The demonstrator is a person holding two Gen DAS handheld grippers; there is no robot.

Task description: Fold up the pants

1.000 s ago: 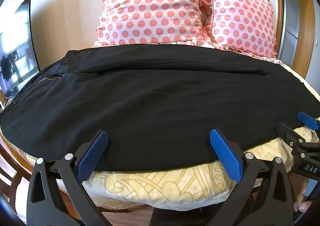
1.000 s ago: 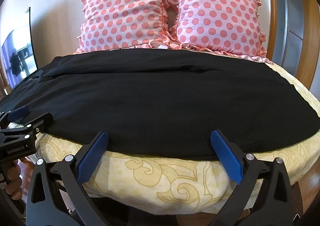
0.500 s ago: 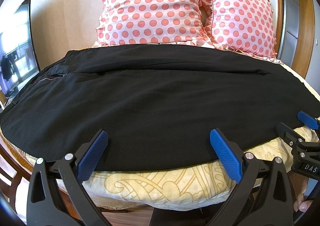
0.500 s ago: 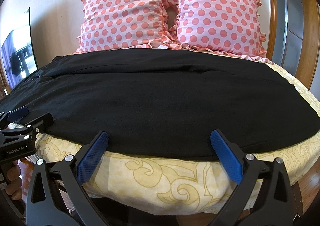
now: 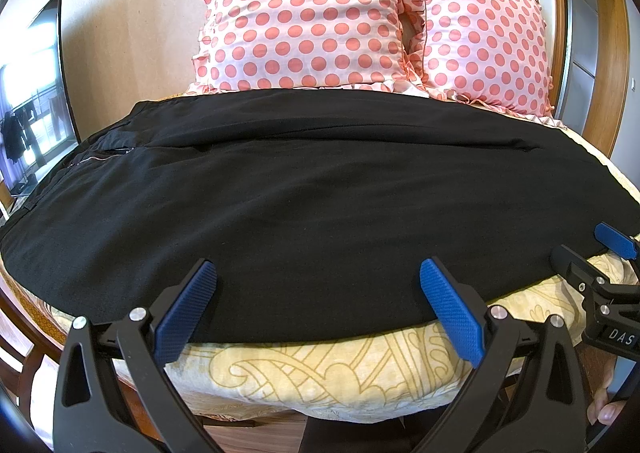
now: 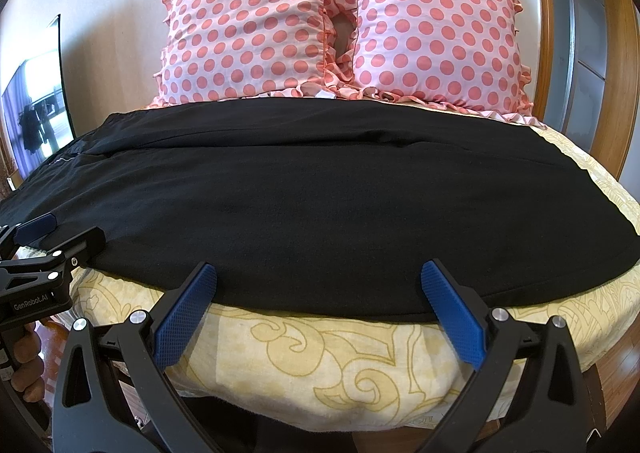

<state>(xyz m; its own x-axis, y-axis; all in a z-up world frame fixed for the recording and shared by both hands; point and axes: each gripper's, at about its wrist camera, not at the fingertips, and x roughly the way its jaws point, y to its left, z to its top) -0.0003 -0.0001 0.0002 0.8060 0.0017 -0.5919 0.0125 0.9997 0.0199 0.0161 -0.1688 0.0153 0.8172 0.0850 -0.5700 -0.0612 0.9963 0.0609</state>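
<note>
Black pants (image 5: pixel 312 205) lie flat across the bed, waist and zipper at the left, legs running right; they also fill the right wrist view (image 6: pixel 304 205). My left gripper (image 5: pixel 316 293) is open and empty, its blue pads over the pants' near edge. My right gripper (image 6: pixel 318 293) is open and empty at the near hem, just above the bedspread. In the left wrist view the right gripper (image 5: pixel 592 257) shows at the right edge. In the right wrist view the left gripper (image 6: pixel 52 233) shows at the left edge by the pants.
Two pink polka-dot pillows (image 5: pixel 304 13) (image 6: pixel 436 29) lean on the headboard behind the pants. The yellow patterned bedspread (image 6: pixel 320 353) hangs over the near edge. A dark TV screen (image 5: pixel 32 101) stands at the left, a wooden door frame (image 6: pixel 624 65) at the right.
Both grippers have hardly moved; the view has crept slightly forward over the pants' near edge. Both stay open.
</note>
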